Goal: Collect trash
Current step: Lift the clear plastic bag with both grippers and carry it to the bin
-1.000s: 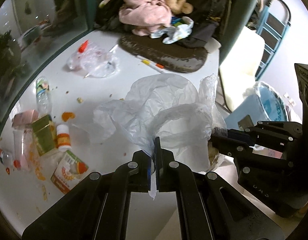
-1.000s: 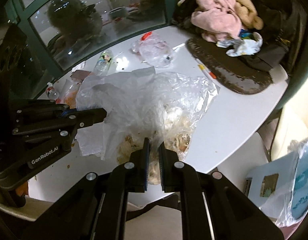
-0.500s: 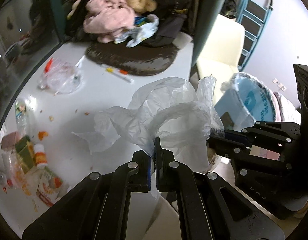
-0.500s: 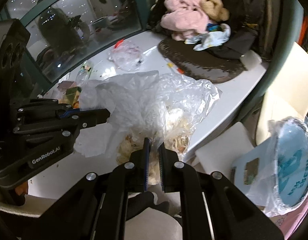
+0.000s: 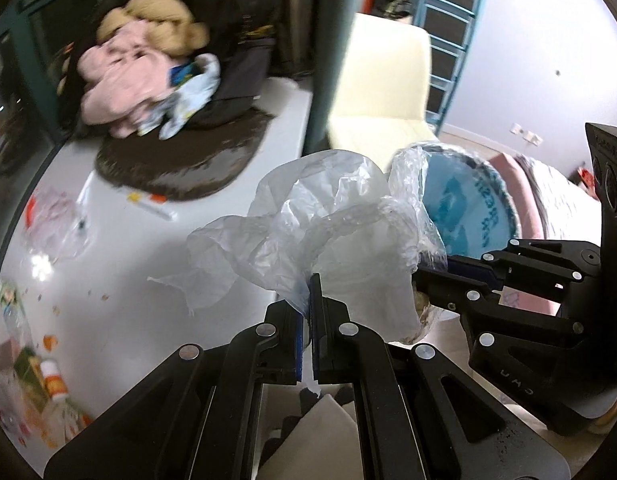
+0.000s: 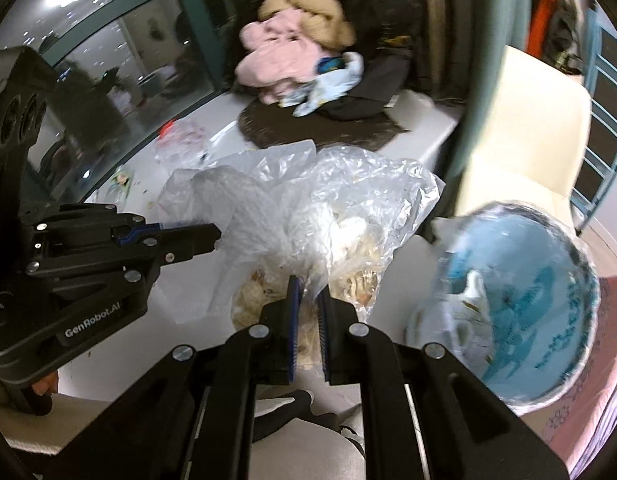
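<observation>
The clear plastic bag (image 6: pixel 328 216) hung in the air between the two grippers, just beside the near edge of the white table (image 5: pixel 120 264). Crumpled white wrappers and brownish food scraps showed through its lower part. The left gripper (image 5: pixel 309 300) was pinched nearly closed on a gathered fold of the bag's film, with a strip of film trailing down between its jaws. The right gripper (image 6: pixel 308 300) stood a narrow gap apart, with bunched film of the bag's opposite side caught between its pads.

Beyond the bag, away from the table, sat a round bin (image 6: pixel 520 320) lined with light blue plastic; a white scrap lay inside it. A cream chair (image 5: pixel 380 92) stood past the bin.

On the table, behind the bag: a dark oval mat (image 5: pixel 180 160), a pen (image 5: pixel 150 204) beside it, a pink garment (image 5: pixel 116 80) heaped with other cloth, and a second small clear bag (image 5: pixel 52 220) with something red. Further along the table from the bag lay cartons and a small white bottle (image 5: pixel 54 378), blurred.
</observation>
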`<state>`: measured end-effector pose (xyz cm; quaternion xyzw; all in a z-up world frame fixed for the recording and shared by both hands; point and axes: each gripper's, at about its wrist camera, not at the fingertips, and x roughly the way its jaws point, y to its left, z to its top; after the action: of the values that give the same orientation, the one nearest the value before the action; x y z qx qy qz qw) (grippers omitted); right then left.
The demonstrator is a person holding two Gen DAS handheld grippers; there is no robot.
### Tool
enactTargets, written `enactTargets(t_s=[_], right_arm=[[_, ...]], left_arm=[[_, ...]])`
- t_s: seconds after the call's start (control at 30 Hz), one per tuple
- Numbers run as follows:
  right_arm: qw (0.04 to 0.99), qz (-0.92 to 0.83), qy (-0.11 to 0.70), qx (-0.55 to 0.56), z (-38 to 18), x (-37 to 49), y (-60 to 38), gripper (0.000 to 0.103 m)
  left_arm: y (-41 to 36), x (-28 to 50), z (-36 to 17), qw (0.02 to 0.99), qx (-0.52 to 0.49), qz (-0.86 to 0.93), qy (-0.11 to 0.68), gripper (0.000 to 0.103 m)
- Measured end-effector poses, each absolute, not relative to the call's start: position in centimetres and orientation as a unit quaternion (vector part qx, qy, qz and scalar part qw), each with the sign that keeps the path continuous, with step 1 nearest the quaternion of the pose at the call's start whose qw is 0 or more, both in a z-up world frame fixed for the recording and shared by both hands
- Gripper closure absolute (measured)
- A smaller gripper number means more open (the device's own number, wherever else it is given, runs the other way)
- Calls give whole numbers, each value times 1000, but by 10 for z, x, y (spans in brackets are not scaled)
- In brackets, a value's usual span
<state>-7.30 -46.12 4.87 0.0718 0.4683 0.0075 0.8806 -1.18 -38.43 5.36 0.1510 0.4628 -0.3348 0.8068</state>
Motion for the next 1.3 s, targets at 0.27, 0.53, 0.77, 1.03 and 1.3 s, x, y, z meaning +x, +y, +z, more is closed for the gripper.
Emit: enactTargets(t_s=[0.27,0.53,0.77,1.03,1.3], right_arm=[[881,-48,458,104,52,-97,-526,92],[885,-75,444,115,58,-109,-592,92],[887,-91,436,122,62,-123,-642,92],[875,-139,433,166,56,-150,-678,92],[852,-221,421,221,51,-183,-698,92]], left_arm=[[-460,-22,51,782,185,-385,454,101],[-535,-32,54,772,202,-411,441,101],[-598,-47,53,761,217,-427,437,101],[-648,-74,43,719,258,-474,439,101],[-687,-104,30,655,306,-540,431,101]])
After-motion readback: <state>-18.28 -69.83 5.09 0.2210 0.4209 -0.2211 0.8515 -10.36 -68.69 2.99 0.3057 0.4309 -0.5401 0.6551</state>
